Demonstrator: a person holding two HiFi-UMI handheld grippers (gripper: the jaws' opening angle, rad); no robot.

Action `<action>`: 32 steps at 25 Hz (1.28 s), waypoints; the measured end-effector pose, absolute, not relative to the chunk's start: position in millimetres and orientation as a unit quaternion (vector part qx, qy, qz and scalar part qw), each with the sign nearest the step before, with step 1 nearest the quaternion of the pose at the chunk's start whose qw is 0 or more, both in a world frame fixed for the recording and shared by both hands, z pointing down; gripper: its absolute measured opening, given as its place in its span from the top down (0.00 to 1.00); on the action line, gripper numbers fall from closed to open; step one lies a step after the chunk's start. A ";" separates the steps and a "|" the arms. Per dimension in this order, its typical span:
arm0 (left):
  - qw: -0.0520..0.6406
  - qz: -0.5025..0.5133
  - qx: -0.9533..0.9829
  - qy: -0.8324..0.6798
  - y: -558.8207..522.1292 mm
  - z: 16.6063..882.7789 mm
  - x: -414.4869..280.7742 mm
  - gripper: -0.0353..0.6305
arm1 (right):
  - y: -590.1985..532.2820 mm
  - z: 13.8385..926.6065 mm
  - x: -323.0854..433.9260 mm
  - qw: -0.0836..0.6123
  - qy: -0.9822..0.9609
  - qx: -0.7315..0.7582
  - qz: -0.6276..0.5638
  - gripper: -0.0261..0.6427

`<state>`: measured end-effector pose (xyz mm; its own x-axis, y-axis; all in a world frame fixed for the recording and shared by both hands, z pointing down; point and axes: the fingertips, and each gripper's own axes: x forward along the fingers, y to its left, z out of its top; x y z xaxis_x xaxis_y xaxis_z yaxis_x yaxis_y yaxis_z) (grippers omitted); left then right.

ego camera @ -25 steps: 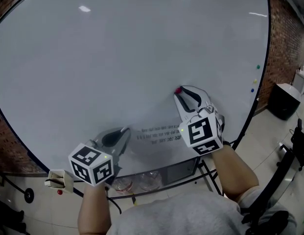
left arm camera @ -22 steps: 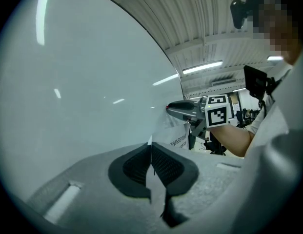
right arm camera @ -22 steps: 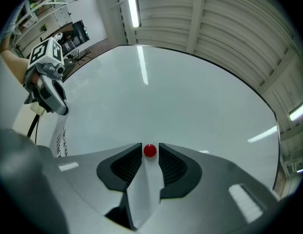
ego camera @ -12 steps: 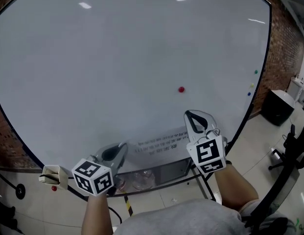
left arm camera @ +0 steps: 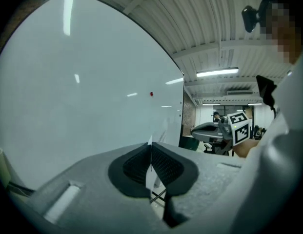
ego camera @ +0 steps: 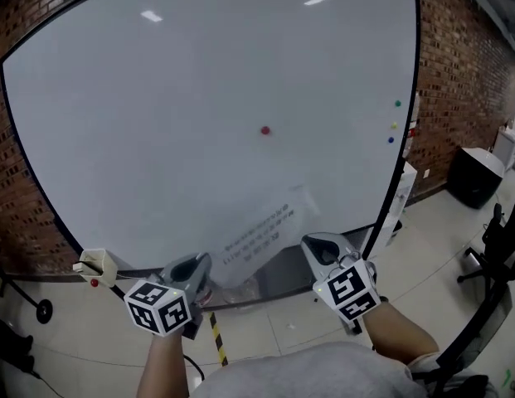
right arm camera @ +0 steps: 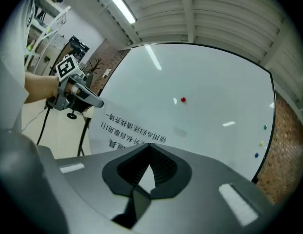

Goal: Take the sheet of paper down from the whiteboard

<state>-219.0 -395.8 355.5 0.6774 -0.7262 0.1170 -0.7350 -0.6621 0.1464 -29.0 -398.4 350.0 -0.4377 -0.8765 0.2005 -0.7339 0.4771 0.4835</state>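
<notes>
White and thin, the sheet of paper [ego camera: 269, 237] appears off the whiteboard [ego camera: 157, 114], hanging low before its bottom edge between the two grippers. On its left edge the left gripper [ego camera: 199, 265] has its jaws shut; the right gripper [ego camera: 312, 245] has its jaws closed on the right edge. Best to bring both hands away together, keeping the sheet lightly taut so it neither creases nor tears. Printed lines of characters cross it, too small to read
</notes>
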 end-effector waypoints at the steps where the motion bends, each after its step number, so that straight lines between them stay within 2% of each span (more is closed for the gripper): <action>1: 0.092 0.022 0.910 -0.403 -375.6 358.2 -210.2 0.94 | -378.3 362.9 -24.3 0.218 -0.840 0.474 -0.146 0.96; 10: 0.122 0.039 0.923 -0.362 -150.9 403.3 -87.9 0.94 | -158.4 460.7 34.1 0.232 -0.899 0.371 0.008 0.96; 16: 0.140 0.058 0.925 -0.348 -42.5 410.9 -36.8 0.94 | -56.8 455.4 45.0 0.194 -0.927 0.310 0.084 0.96; 23: 0.099 0.074 0.931 -0.344 10.9 390.5 -15.2 0.94 | -3.0 423.5 32.0 0.171 -0.943 0.278 0.067 0.96; 32: 0.096 0.078 0.928 -0.350 38.6 383.9 -25.7 0.94 | 21.4 405.8 15.1 0.149 -0.949 0.267 0.076 0.96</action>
<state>-25.7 38.6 383.9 0.7426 -0.6352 0.2125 -0.6653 -0.7362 0.1242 15.1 21.4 405.8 -0.8126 -0.4844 0.3240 -0.5299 0.8456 -0.0649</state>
